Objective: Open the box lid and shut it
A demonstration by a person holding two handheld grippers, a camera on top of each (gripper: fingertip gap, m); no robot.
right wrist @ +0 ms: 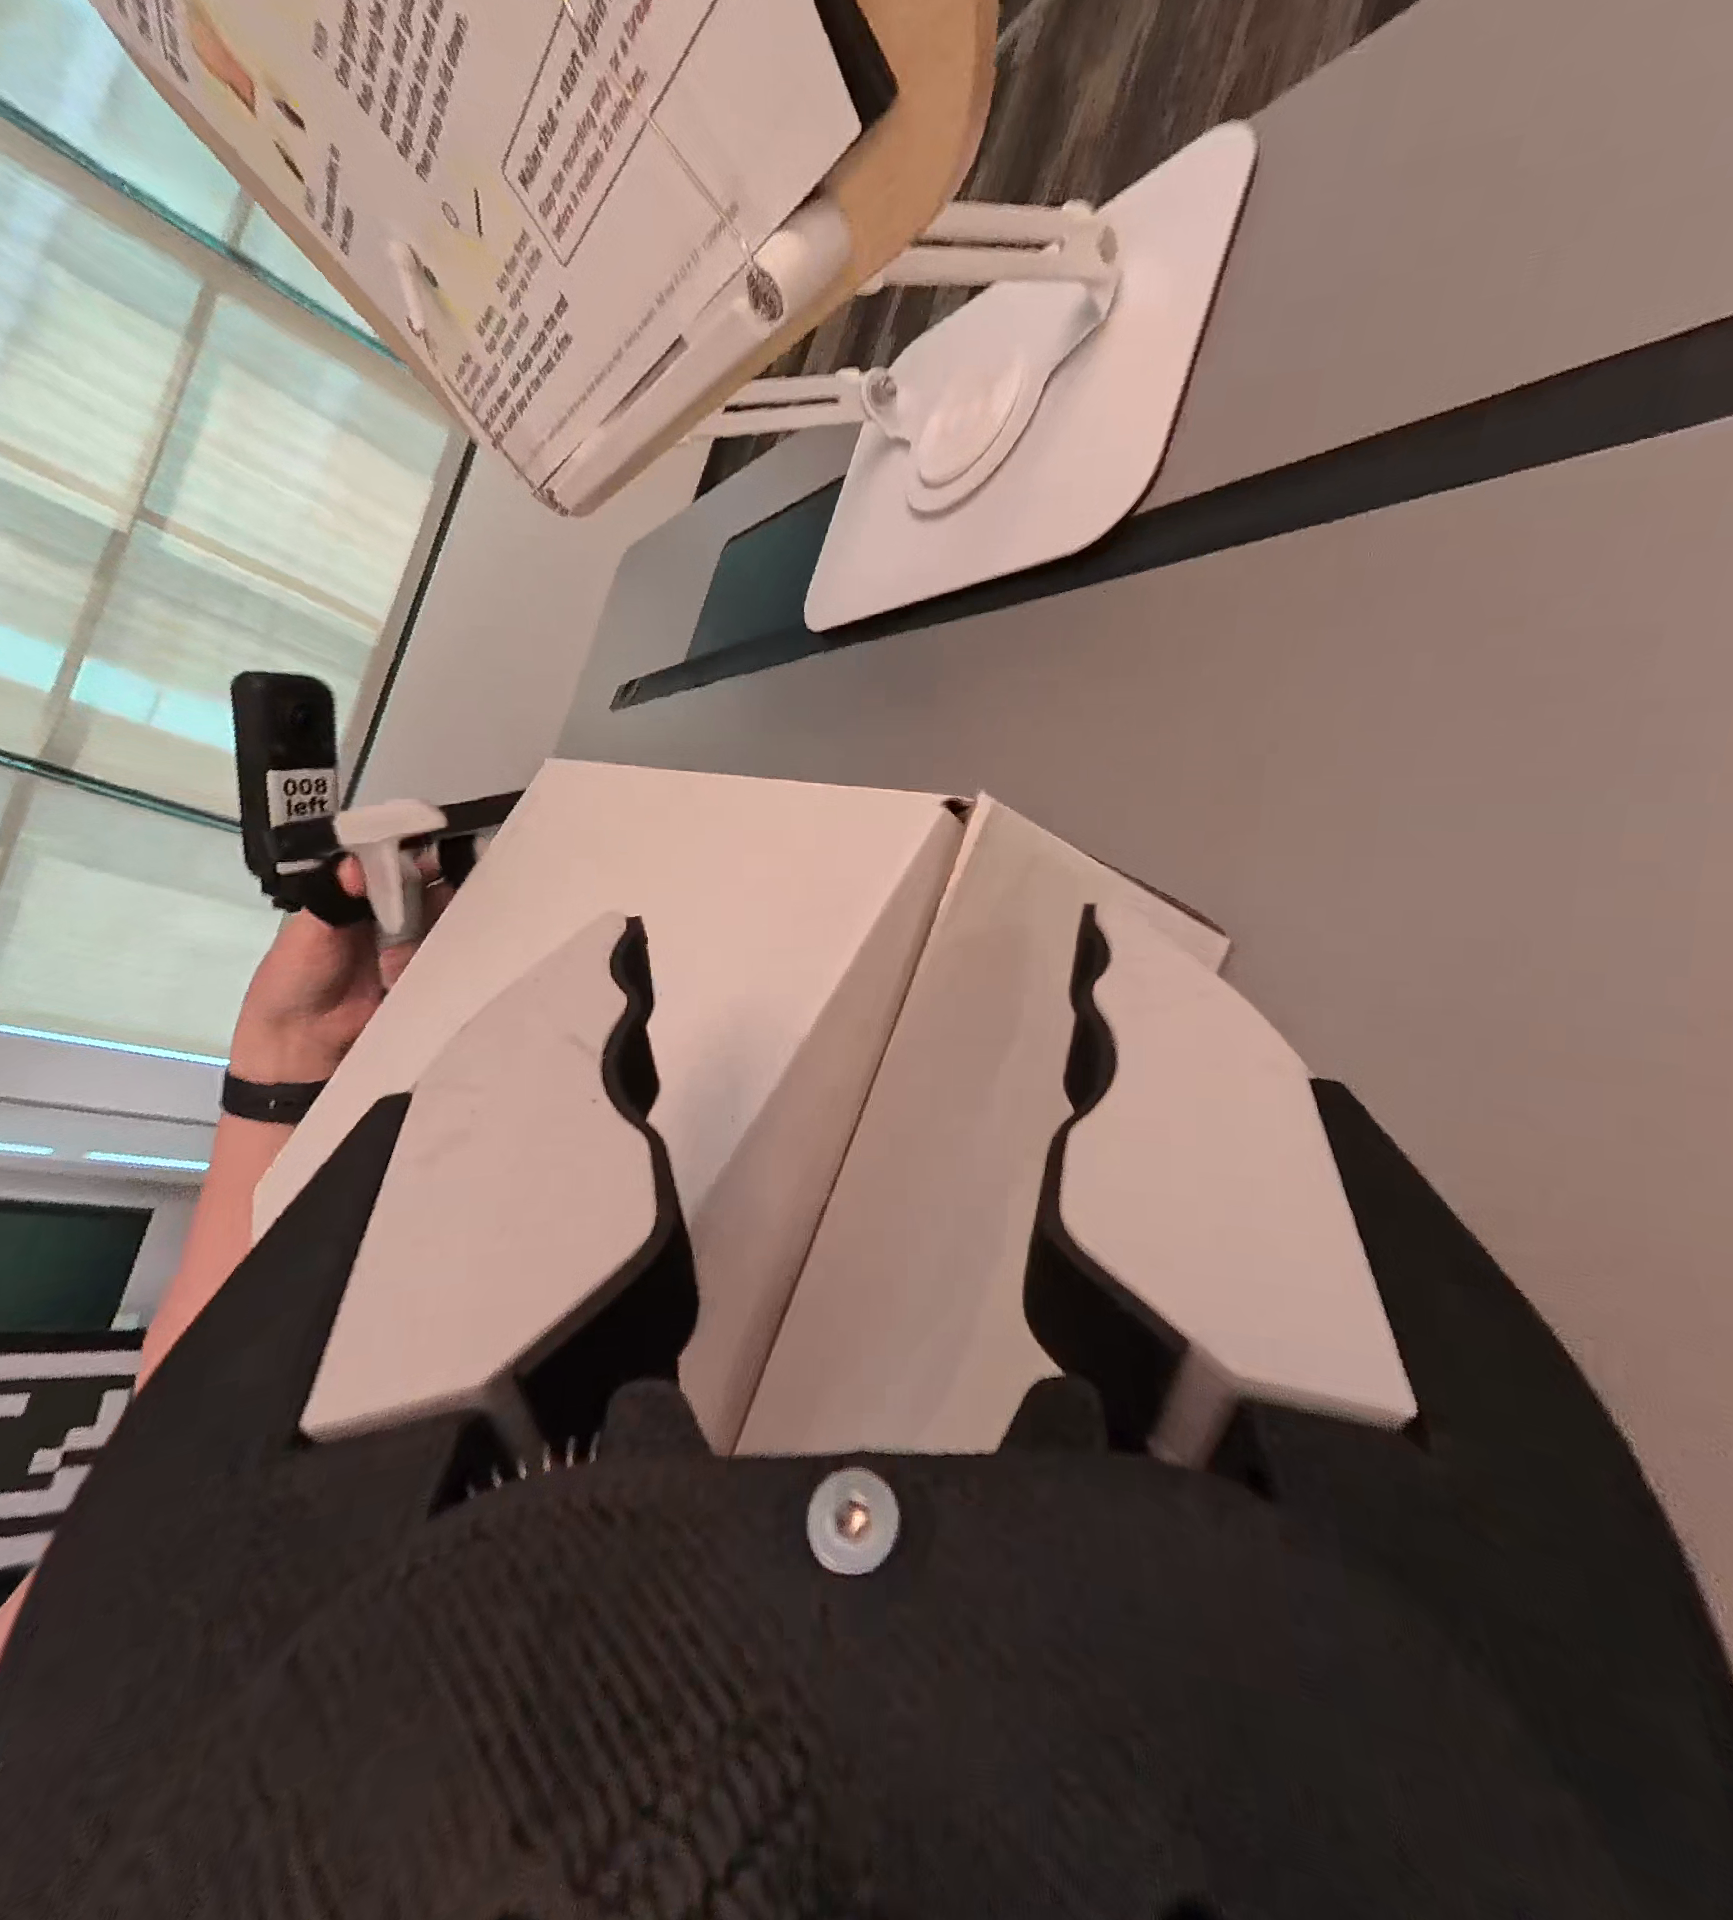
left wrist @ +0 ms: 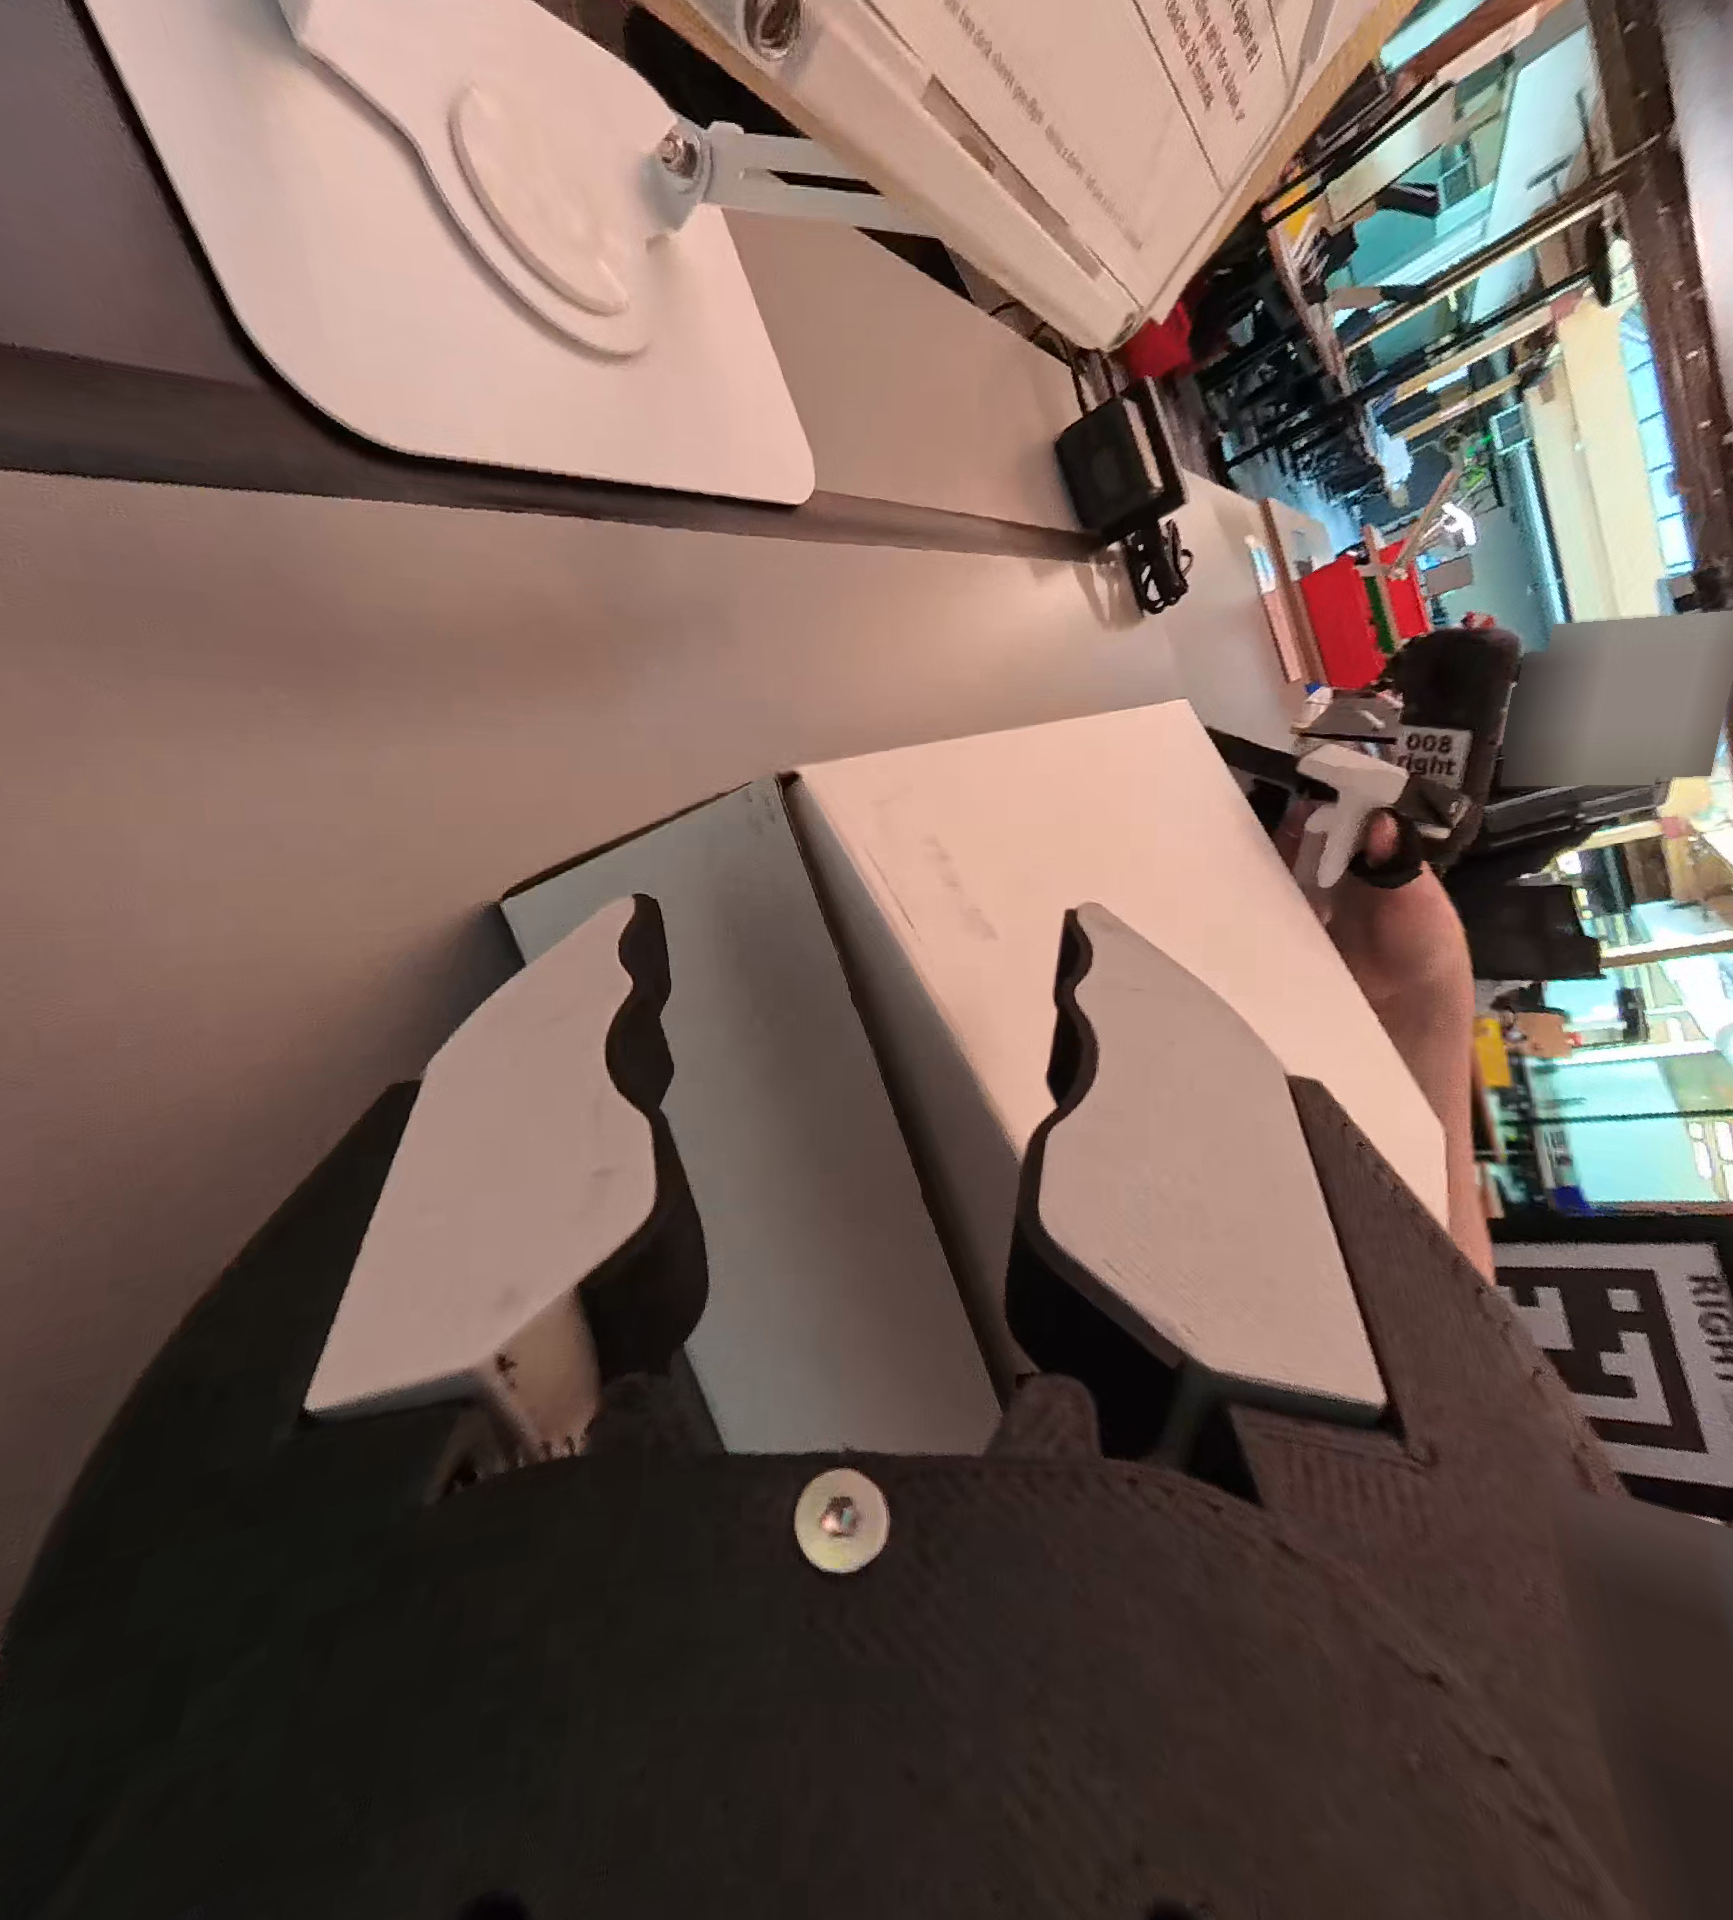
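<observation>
Two tools, left (left wrist: 857, 914) and right (right wrist: 862, 925), gape empty astride the box (right wrist: 737, 935): light, thin card; pinch lid edge.

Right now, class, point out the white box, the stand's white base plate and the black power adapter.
white box (left wrist: 1028, 883): left wrist view, on its flat lid.
white base plate (right wrist: 1028, 447): right wrist view, beside its round boss.
black power adapter (left wrist: 1111, 468): left wrist view, on its body.

box (left wrist: 997, 935) near end hidden behind left gripper (left wrist: 862, 925) body, right gripper (left wrist: 1361, 800) fingers hidden behind box edge, white stand base (left wrist: 529, 291) cut off at frame top, background room blurred
</observation>
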